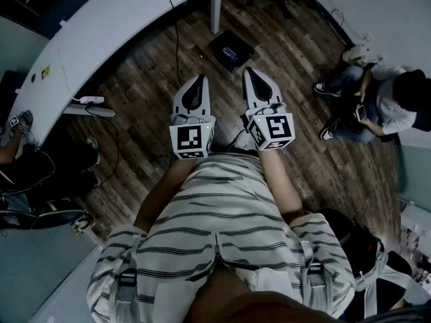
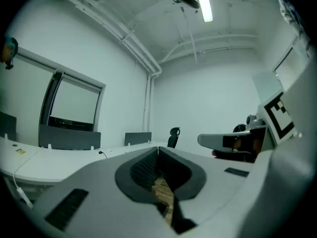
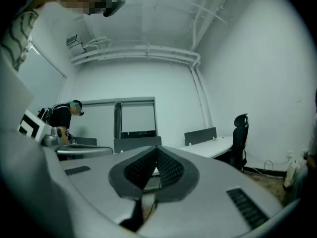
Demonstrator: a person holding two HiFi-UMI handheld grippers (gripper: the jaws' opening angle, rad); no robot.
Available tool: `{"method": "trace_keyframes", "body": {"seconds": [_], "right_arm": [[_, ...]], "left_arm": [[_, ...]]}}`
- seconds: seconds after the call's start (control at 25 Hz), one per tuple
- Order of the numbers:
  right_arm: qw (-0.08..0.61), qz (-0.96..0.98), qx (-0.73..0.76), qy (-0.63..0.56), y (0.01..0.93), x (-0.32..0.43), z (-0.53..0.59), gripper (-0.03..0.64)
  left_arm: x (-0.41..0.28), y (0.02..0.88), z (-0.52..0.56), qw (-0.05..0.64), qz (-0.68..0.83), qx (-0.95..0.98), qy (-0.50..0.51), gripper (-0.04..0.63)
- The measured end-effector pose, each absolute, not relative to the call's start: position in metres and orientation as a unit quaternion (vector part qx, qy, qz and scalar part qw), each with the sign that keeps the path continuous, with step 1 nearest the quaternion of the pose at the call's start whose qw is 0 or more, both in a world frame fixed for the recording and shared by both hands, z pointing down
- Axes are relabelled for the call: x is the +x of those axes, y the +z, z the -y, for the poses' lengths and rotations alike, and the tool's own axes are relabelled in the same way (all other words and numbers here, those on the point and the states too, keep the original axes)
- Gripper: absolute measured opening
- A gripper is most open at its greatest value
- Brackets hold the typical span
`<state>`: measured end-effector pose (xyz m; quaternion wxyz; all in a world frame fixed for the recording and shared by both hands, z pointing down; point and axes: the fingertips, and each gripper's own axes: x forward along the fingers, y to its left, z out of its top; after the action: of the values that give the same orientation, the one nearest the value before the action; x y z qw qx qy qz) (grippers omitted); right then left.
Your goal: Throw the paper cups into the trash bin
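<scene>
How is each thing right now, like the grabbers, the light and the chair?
Left gripper: shut, empty.
Right gripper: shut, empty.
Ceiling light: on.
Office chair: empty.
Sitting person: on the floor, holding a phone.

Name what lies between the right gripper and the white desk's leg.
Head view: a dark boxy object on the wood floor lies between right gripper and desk leg.
</scene>
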<state>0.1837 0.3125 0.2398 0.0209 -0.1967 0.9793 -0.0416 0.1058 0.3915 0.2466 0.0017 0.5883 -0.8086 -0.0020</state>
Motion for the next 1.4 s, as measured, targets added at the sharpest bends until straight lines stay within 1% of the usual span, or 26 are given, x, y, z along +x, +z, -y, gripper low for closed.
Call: {"method": "trace_keyframes", "body": {"seconds": [0.36,0.76,1.4], "right_arm": [[0.021,-0.98,-0.188,-0.056,0.25,0.191,-0.289,0.009],[0.031,-0.985,-0.164,-0.049,0.256,0.197,-0.241,0.009],[0.025,-0.986,-0.142,-0.083,0.276,0.206,-0.178,0.009]], "left_arm": [[0.107,0.258,-0.371,0.014,0.813,0.583,0.001,0.025],[0.113,0.263,-0.328,0.005,0.819,0.573,0.014,0.025],[0.134,0.287,-0.277,0.031,0.839,0.541,0.039,0.025]]}}
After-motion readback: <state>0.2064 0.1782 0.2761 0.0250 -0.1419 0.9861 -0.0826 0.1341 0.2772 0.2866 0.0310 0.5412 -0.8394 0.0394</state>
